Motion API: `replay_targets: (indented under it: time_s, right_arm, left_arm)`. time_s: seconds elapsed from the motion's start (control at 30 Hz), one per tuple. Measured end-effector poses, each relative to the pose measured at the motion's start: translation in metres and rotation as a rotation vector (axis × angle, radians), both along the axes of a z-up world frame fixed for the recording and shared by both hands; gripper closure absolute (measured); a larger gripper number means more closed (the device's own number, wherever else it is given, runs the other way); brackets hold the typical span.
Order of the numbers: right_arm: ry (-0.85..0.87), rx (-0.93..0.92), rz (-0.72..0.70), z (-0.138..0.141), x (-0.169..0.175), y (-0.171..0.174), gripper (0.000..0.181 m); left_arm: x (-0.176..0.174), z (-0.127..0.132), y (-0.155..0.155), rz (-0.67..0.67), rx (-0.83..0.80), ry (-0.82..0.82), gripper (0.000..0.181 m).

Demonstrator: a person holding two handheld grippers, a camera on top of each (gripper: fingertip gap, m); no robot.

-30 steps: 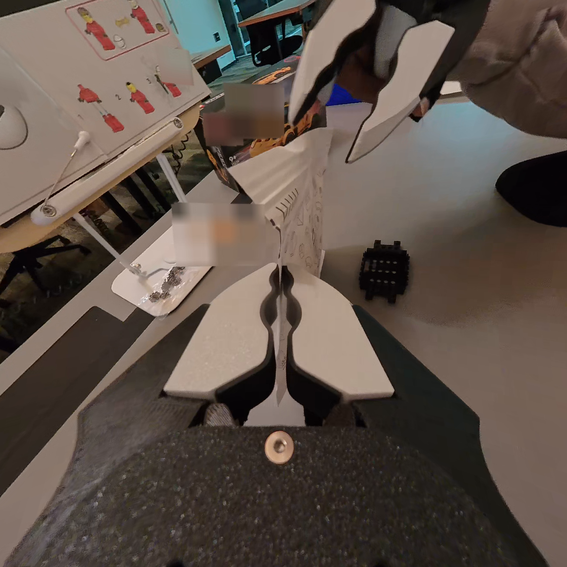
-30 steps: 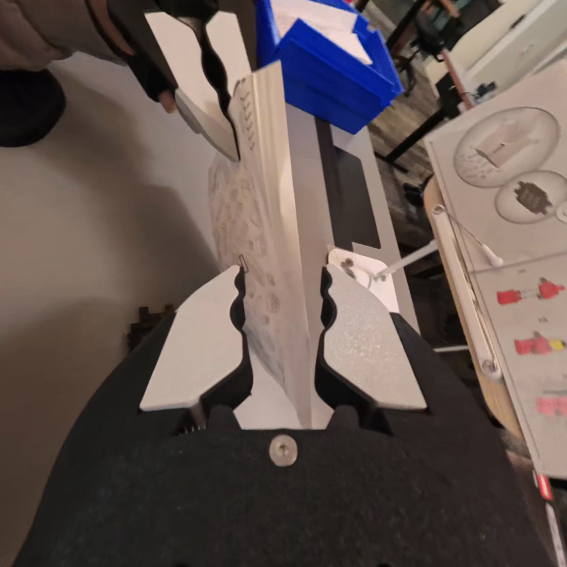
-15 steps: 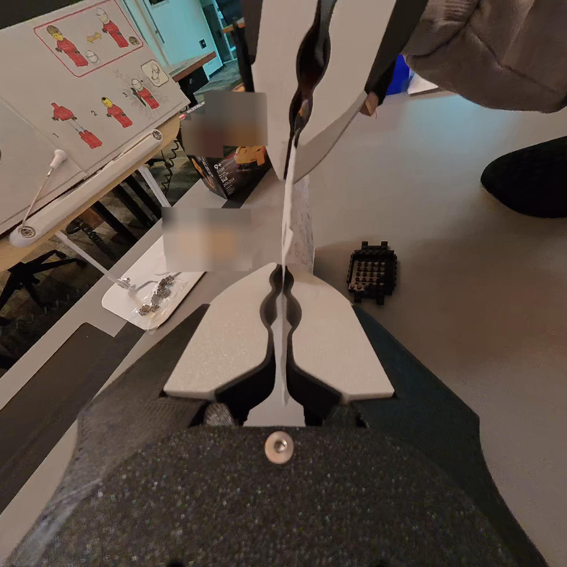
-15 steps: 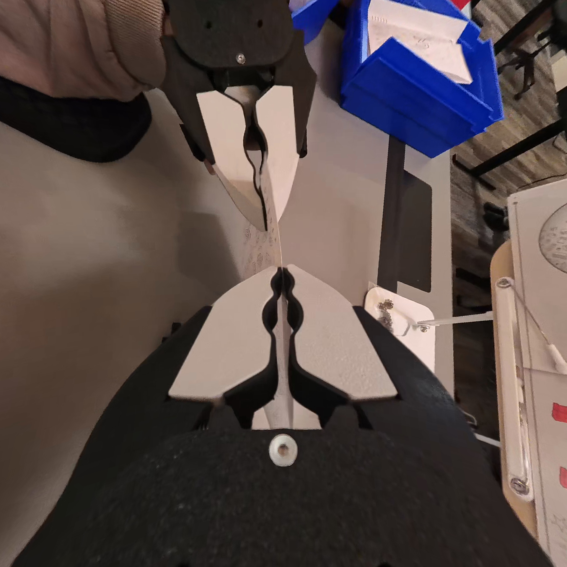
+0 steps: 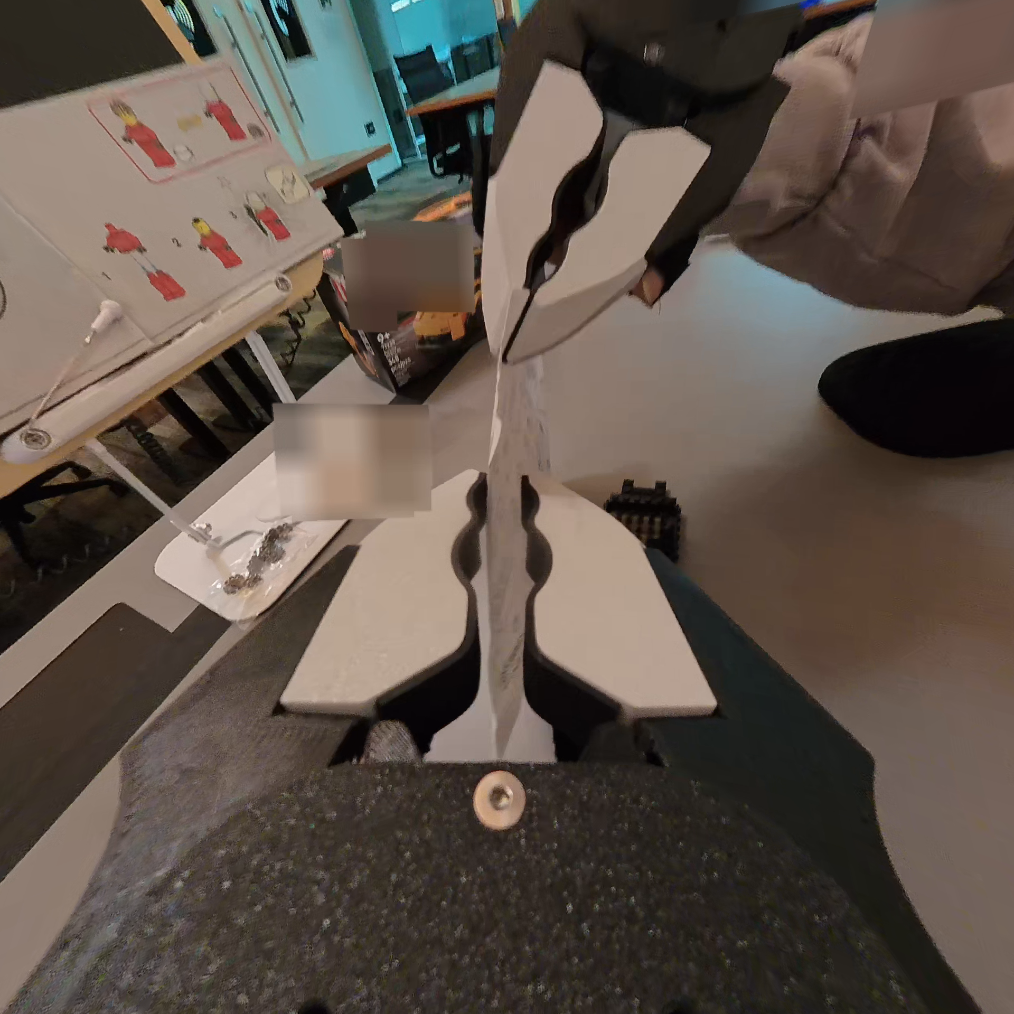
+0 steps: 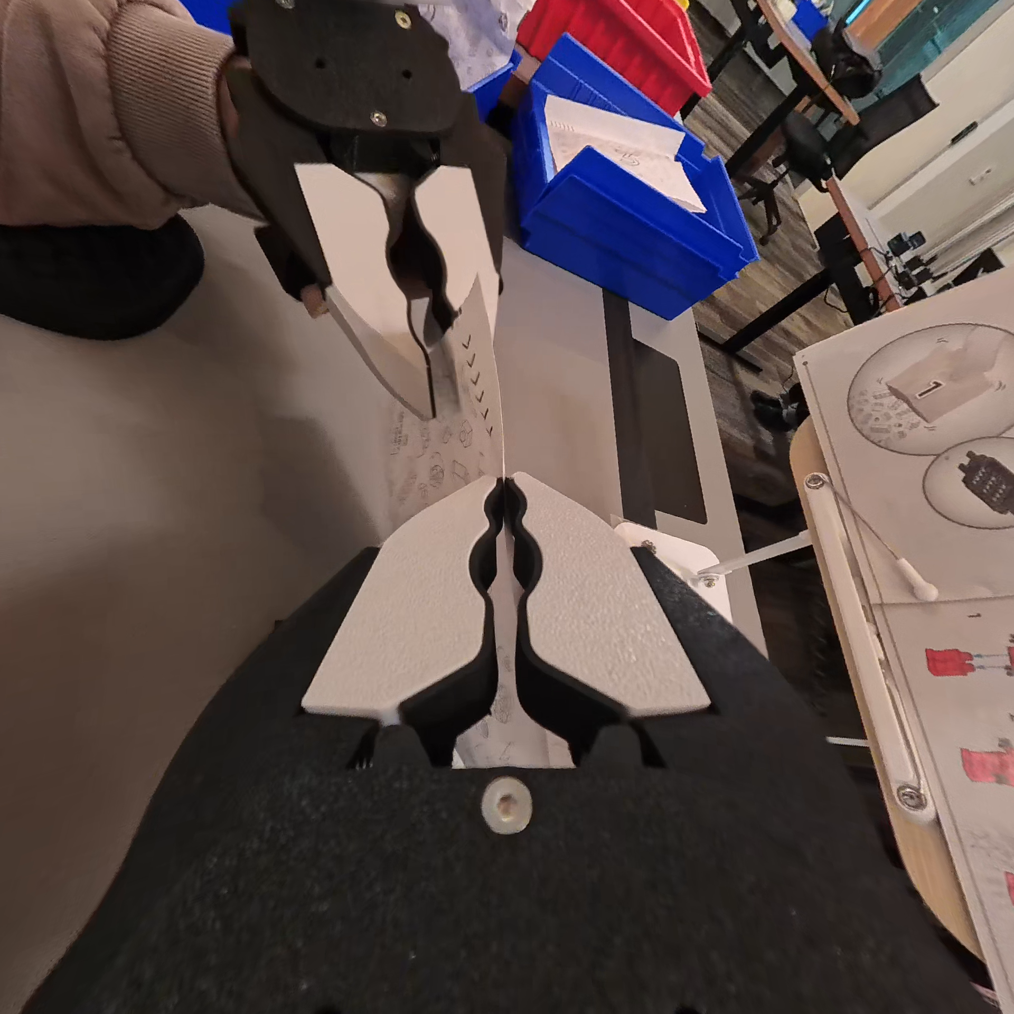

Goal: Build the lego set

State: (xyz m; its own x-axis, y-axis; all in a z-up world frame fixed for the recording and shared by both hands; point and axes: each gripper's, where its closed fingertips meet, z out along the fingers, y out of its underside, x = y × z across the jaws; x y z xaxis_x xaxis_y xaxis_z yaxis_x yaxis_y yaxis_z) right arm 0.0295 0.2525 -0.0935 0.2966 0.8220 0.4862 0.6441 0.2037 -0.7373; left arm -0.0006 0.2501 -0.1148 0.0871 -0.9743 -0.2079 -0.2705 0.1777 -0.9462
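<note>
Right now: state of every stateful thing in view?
left gripper: shut on paper bag
right gripper: shut on paper bag
paper bag: unopened, stretched between both grippers
black lego piece: on table, untouched
blue bin: open, papers inside

- An office-like lab or workroom: rows of desks (image 5: 455,99) and rolling office chairs (image 6: 806,142) stand in the background.
- Blue storage bins (image 6: 631,230) and a red bin (image 6: 620,49) sit at the bench's (image 6: 137,494) far edge.
- Building instruction sheets (image 5: 142,208) are propped on a stand beside it.
</note>
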Motion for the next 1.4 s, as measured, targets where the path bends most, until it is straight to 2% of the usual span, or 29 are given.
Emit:
replay_targets:
  time_s: [0.1,0.2,0.4,0.63,0.67,0.73,0.8,0.97,1.23,1.4]
  right_arm:
    - [0.025,-0.003,-0.012,-0.001,-0.002,-0.002,0.181]
    - [0.061,0.014,-0.011,-0.002,-0.009,-0.005,0.181]
    - [0.126,0.01,-0.014,0.001,-0.008,-0.007,0.181]
    - [0.05,0.021,0.063,0.017,-0.014,-0.015,0.169]
    - [0.032,0.031,0.069,0.02,-0.016,-0.016,0.169]
    - [-0.008,0.07,0.067,0.026,-0.018,-0.015,0.181]
    - [-0.008,0.123,0.045,0.033,-0.018,-0.014,0.181]
    - [0.129,0.173,0.008,0.048,-0.018,-0.015,0.181]
    - [0.378,0.005,0.018,0.056,-0.013,-0.015,0.181]
    - [0.435,-0.034,0.016,0.052,-0.009,-0.014,0.181]
  left_arm:
    - [0.001,0.013,-0.005,-0.009,-0.006,-0.056,0.163]
    - [0.001,0.018,-0.004,0.022,0.05,-0.07,0.181]
    - [0.001,0.022,-0.004,0.035,0.066,-0.068,0.181]
    - [0.01,0.028,-0.011,0.001,0.144,0.008,0.181]
    - [0.012,0.03,-0.012,-0.009,0.149,0.011,0.181]
    - [0.014,0.036,-0.012,-0.011,0.156,0.01,0.181]
    - [0.014,0.043,-0.009,-0.003,0.141,-0.005,0.181]
    - [0.011,0.062,-0.011,-0.015,0.059,-0.083,0.181]
    - [0.011,0.073,-0.012,0.012,0.077,-0.065,0.181]
    - [0.015,0.07,-0.011,0.014,0.077,-0.011,0.179]
